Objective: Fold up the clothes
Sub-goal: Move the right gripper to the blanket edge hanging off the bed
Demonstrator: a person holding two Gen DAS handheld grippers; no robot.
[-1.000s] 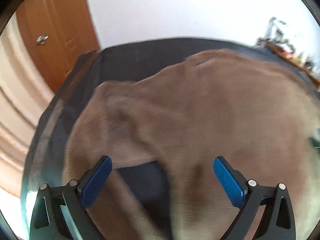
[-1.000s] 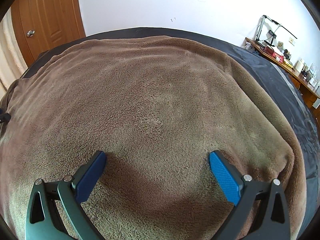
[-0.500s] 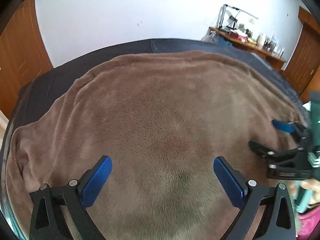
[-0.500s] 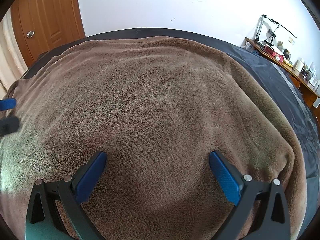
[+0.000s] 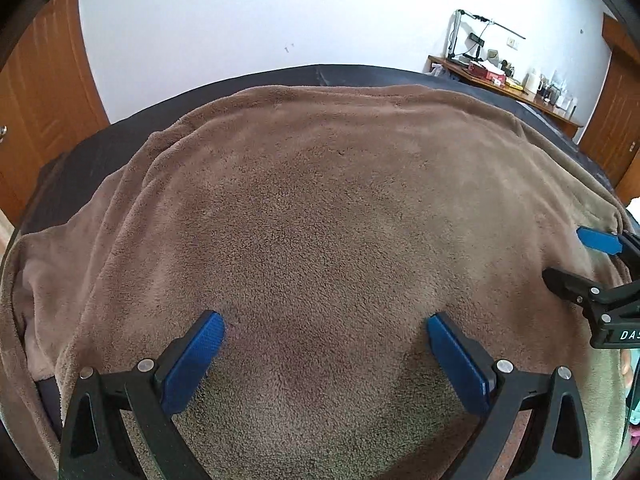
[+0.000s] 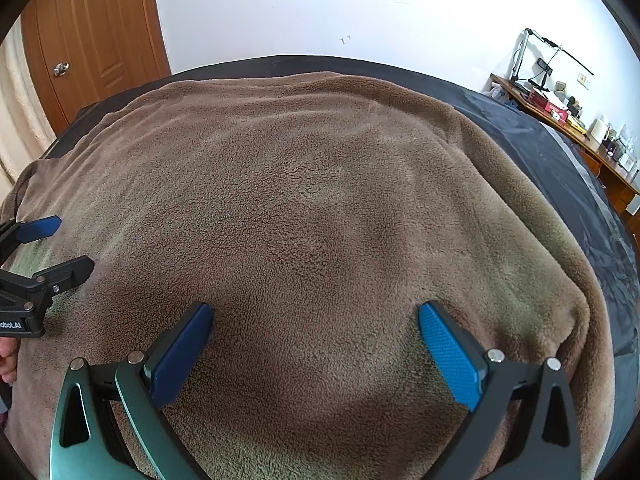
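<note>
A large brown fleece garment (image 5: 328, 216) lies spread over a dark-covered bed (image 5: 340, 74); it also fills the right wrist view (image 6: 312, 208). My left gripper (image 5: 324, 340) is open and empty, low over the garment's near part. My right gripper (image 6: 316, 332) is open and empty, also low over the near part. The right gripper shows at the right edge of the left wrist view (image 5: 576, 260), the left gripper at the left edge of the right wrist view (image 6: 60, 248). The garment's left side is bunched into folds (image 5: 132, 184).
A white wall stands behind the bed. A wooden door (image 6: 92, 40) is at the far left. A wooden desk with a lamp and clutter (image 6: 560, 108) stands at the far right. Dark bed cover (image 6: 568, 168) is bare to the right of the garment.
My left gripper has swung right from the garment's left sleeve and bed edge to face its middle, beside the right gripper. The right gripper has barely moved.
</note>
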